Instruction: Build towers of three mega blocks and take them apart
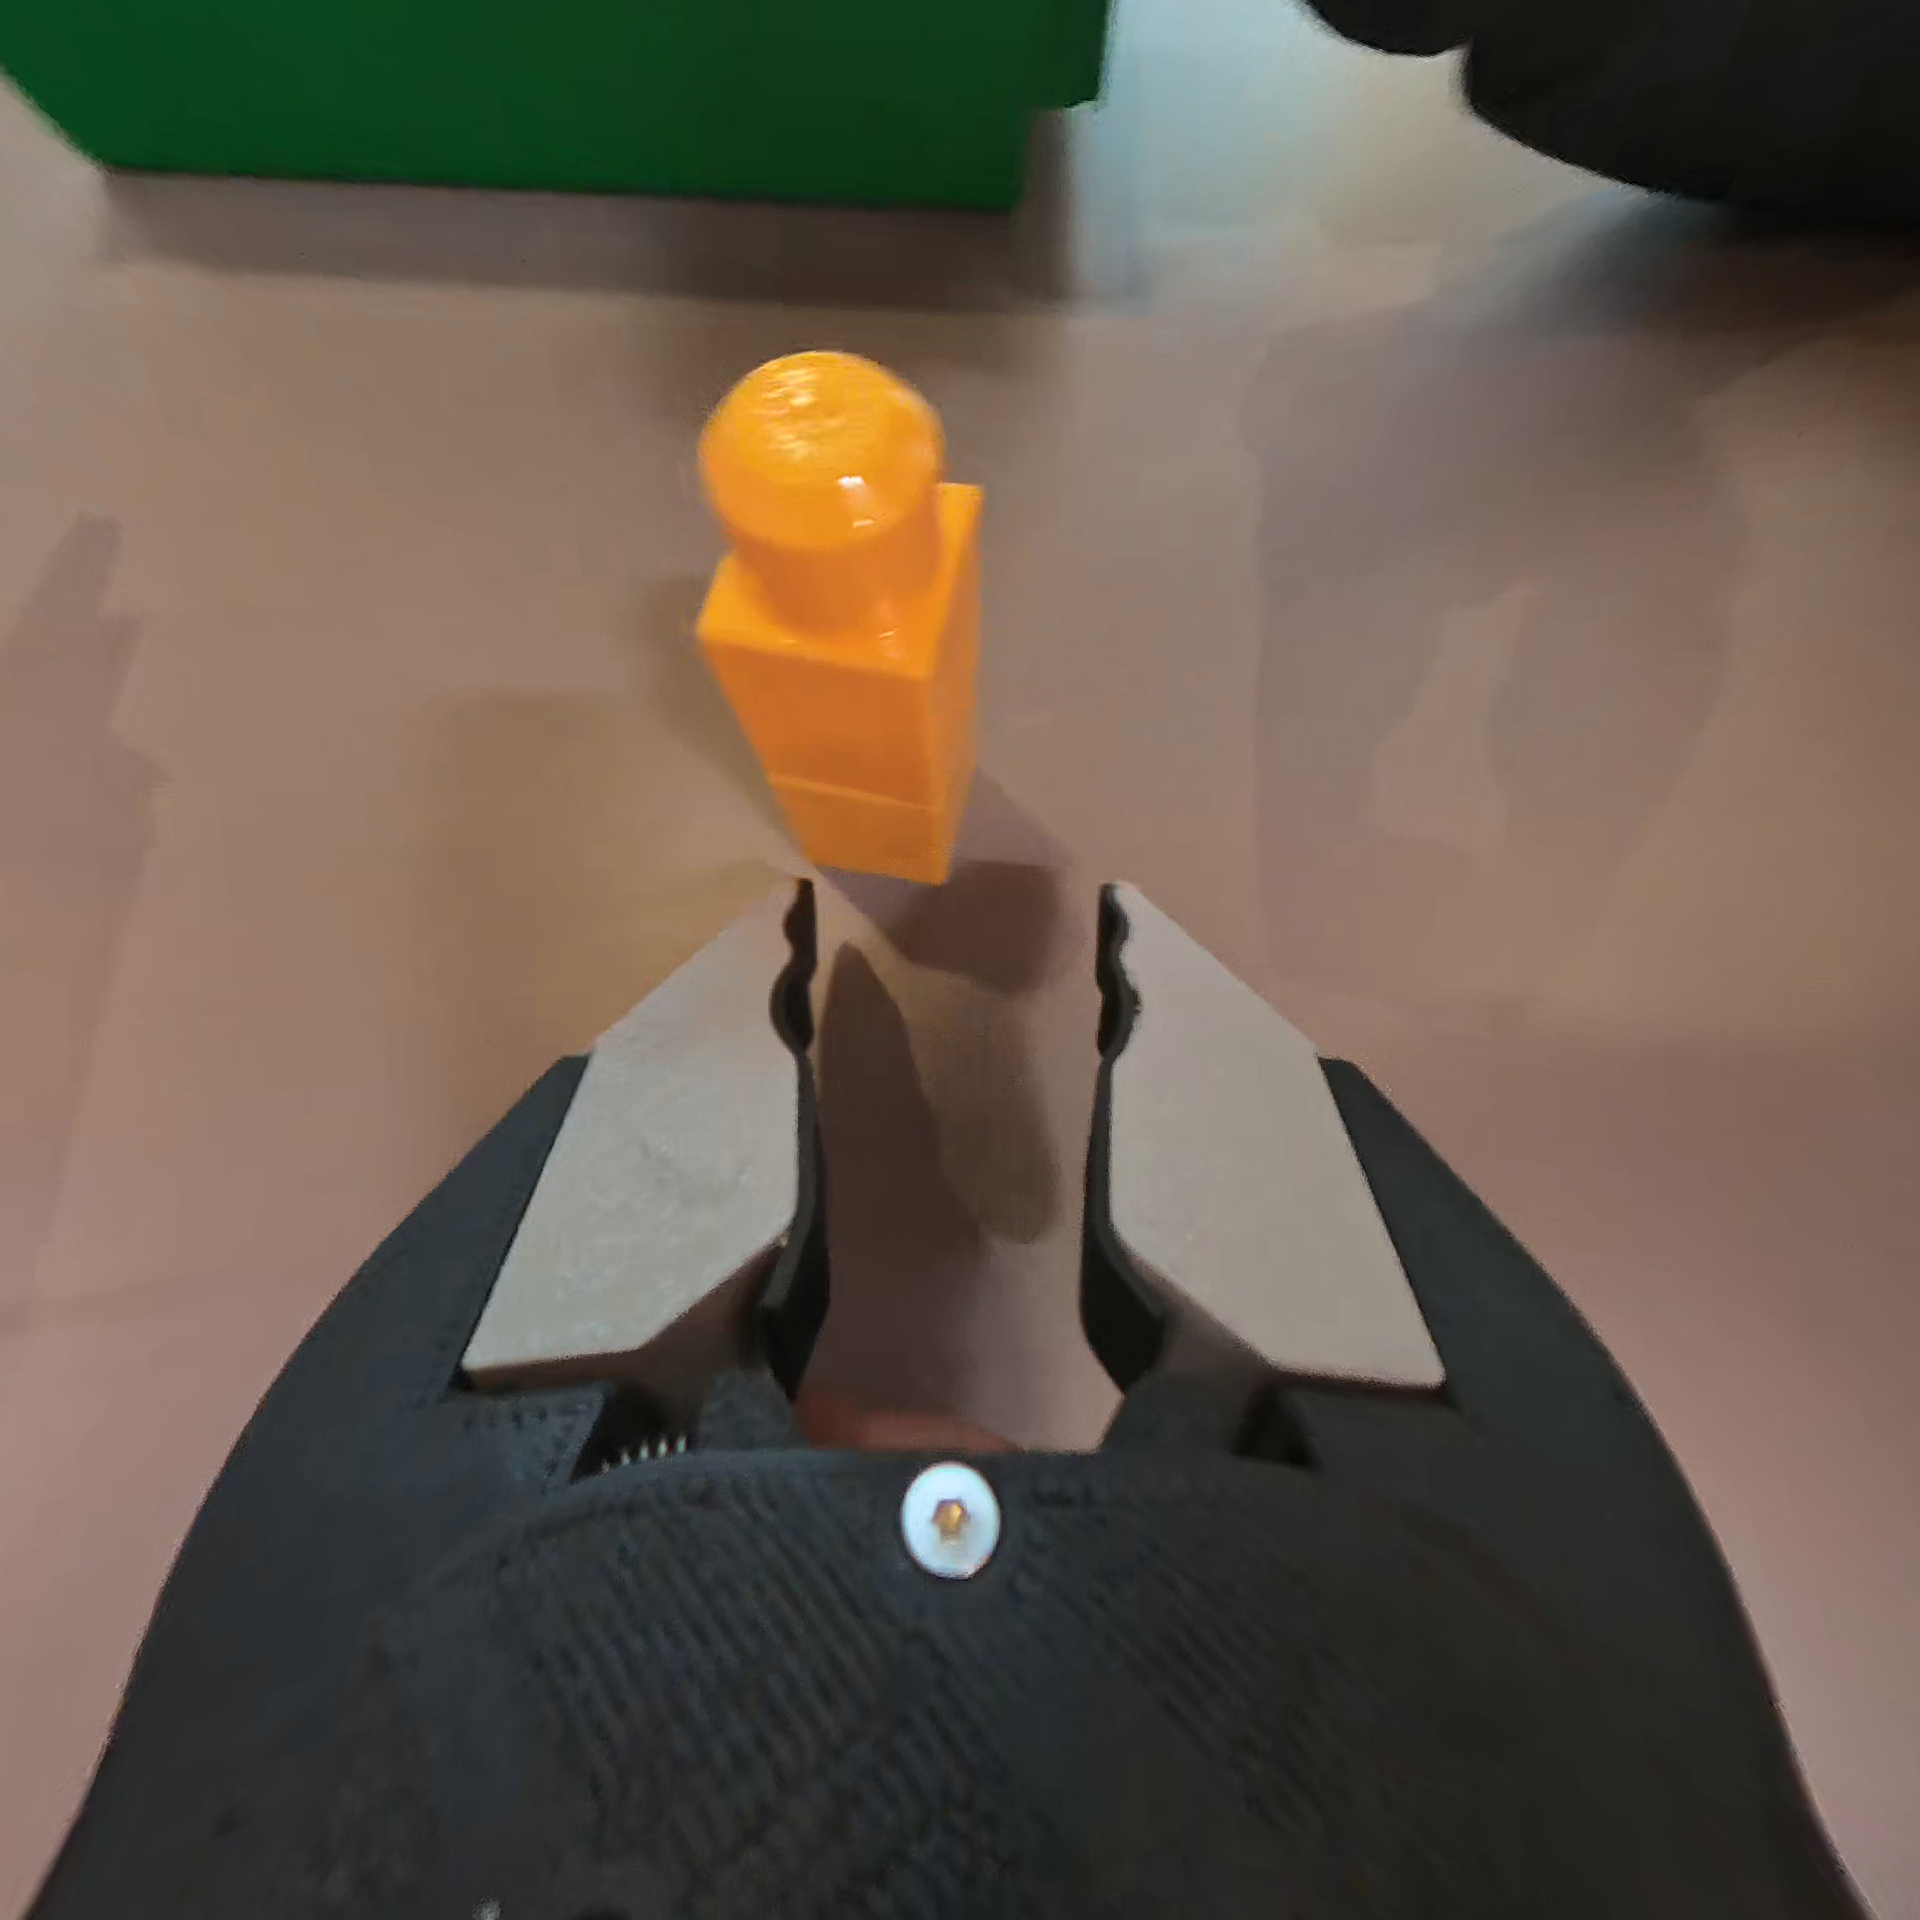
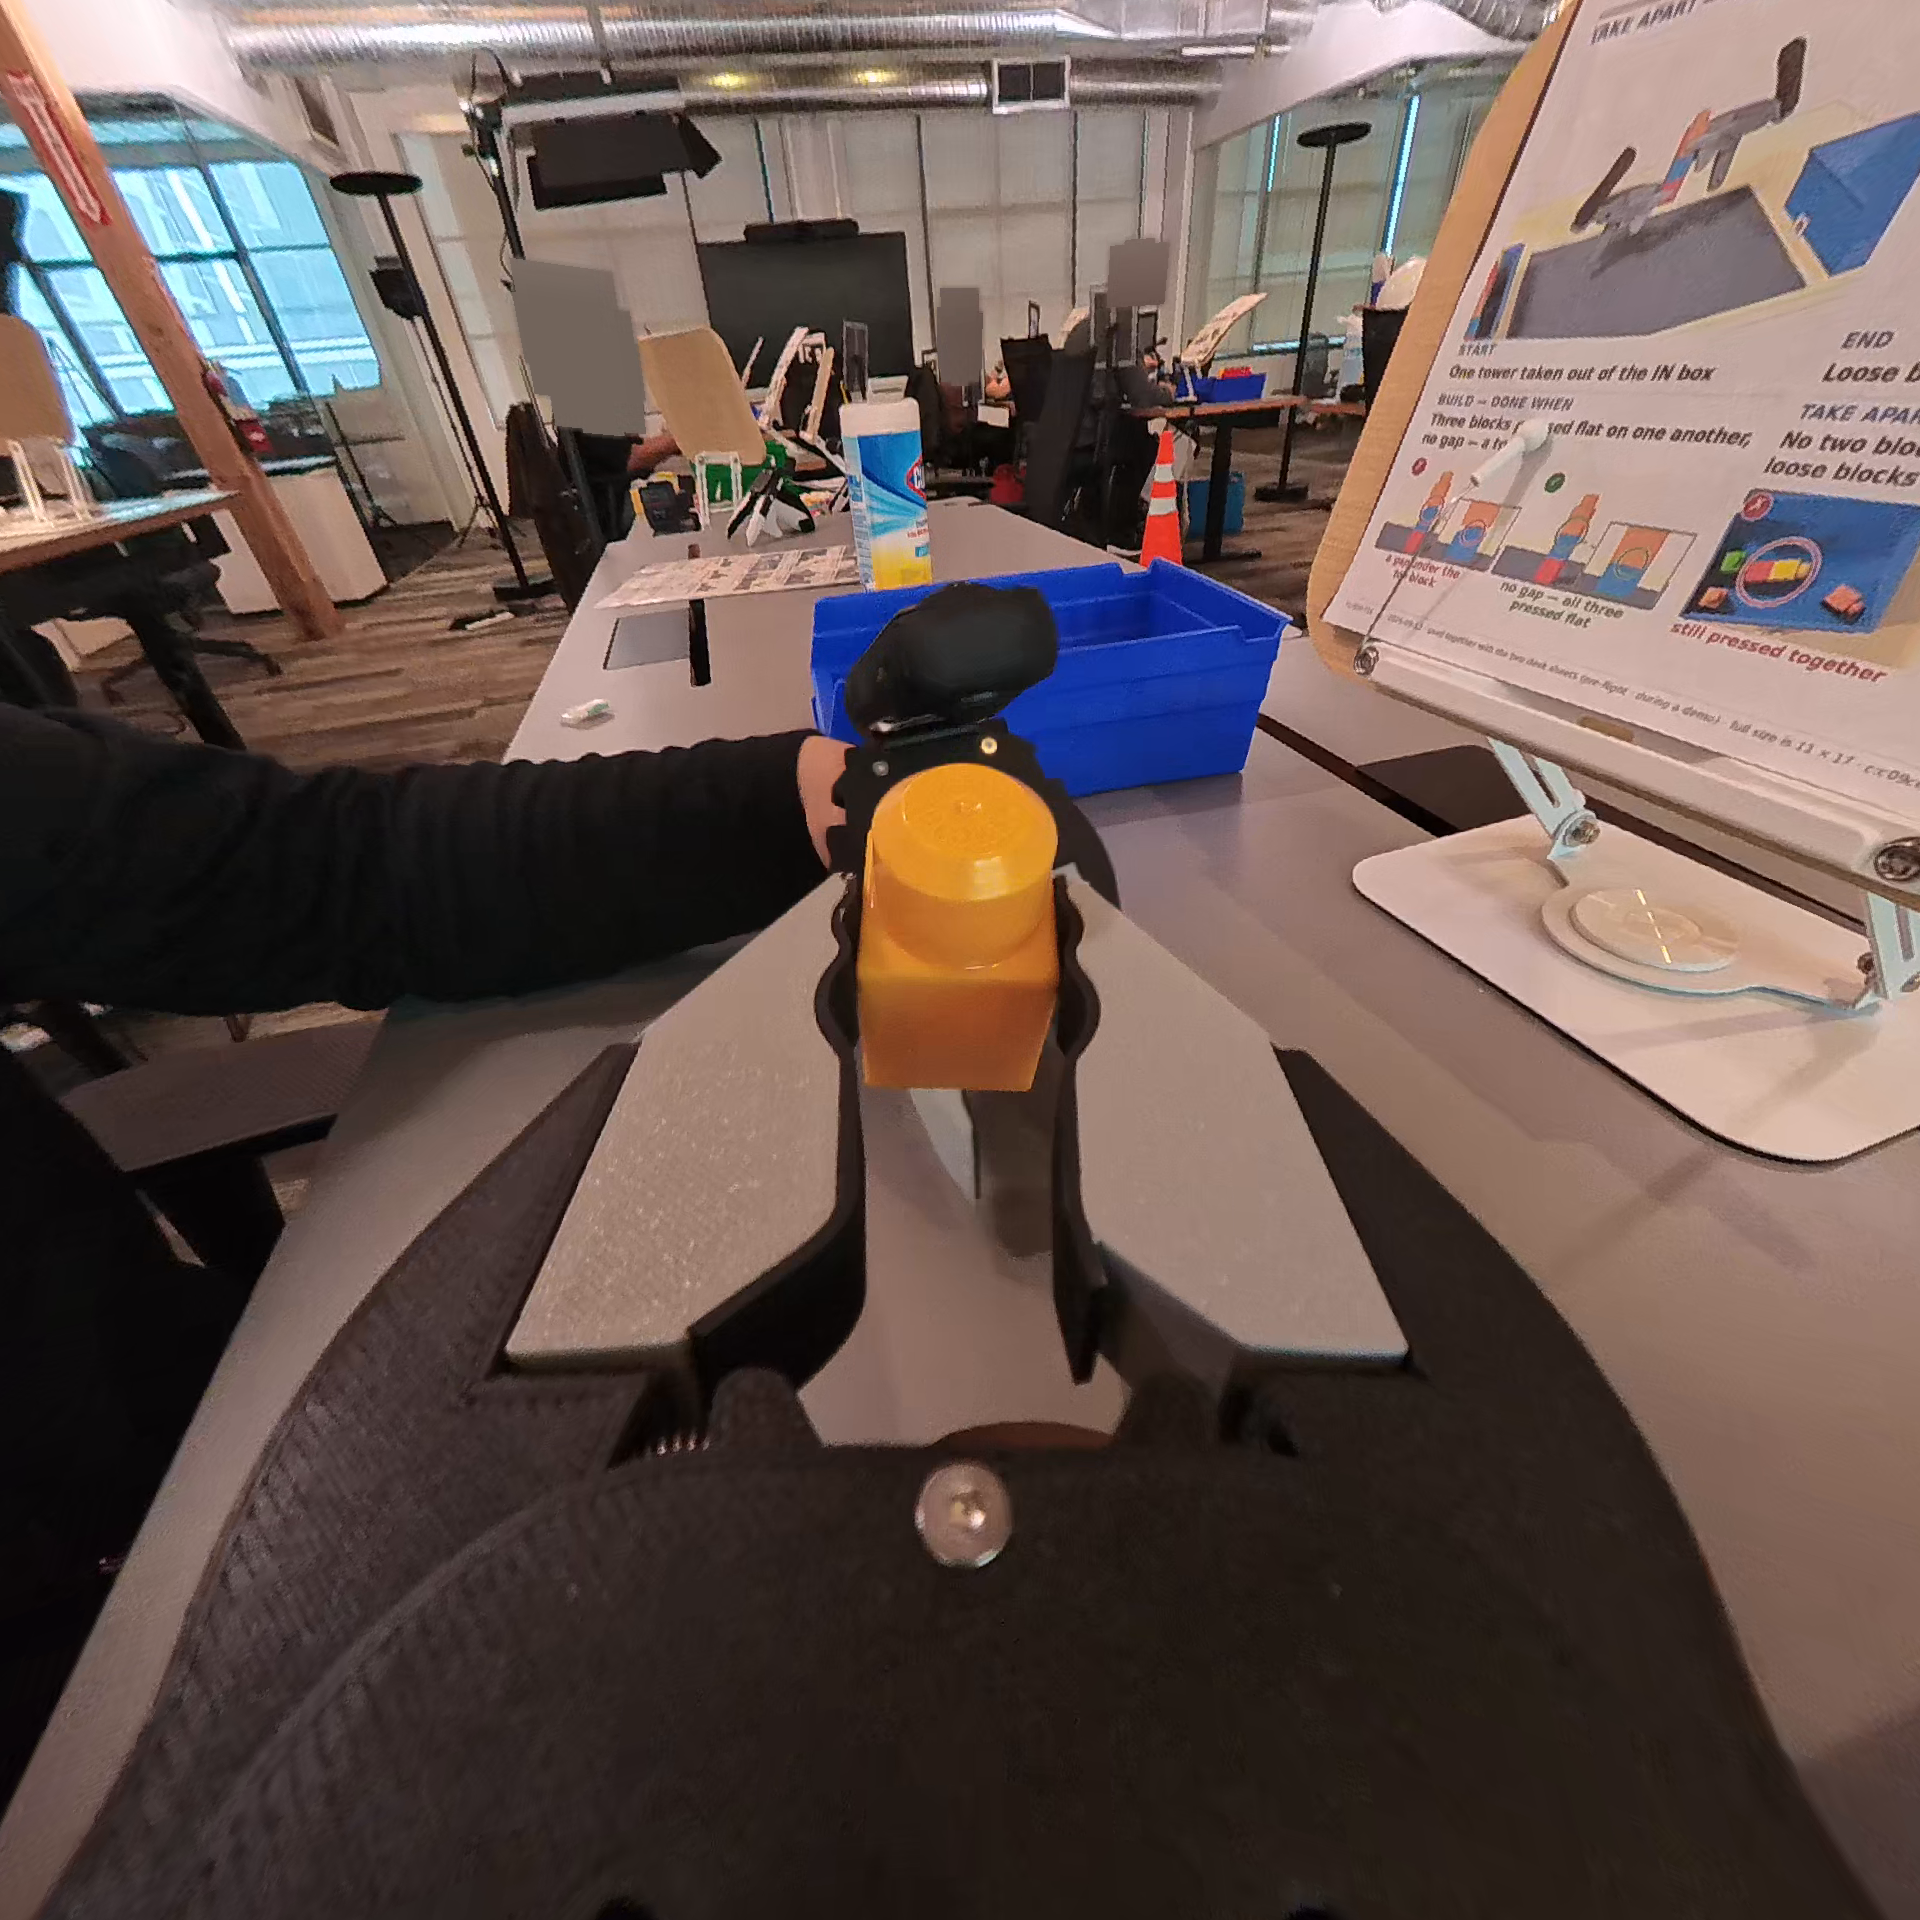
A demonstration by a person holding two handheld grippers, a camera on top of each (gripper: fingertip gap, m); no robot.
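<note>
Right claw (image 2: 956,997): clamped on an orange block (image 2: 951,997), both pads pressed to its sides, stud up, likely so it can be pressed onto a stack.
Left claw (image 1: 956,925): jaws spread, gripping nothing.
Orange stack (image 1: 862,727): stands on the table (image 1: 312,727) at 12 o'clock, just beyond the left fingertips, untouched.
Blue bin (image 2: 1143,675): at 12 o'clock past the right claw's block.

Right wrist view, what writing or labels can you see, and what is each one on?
Instruction sheet on the right-hand stand: printed headings and captions; I don't repeat wording.
White canister behind the blue bin: brand label, likewise.
Red sign on the wooden post: too blurred.
</note>
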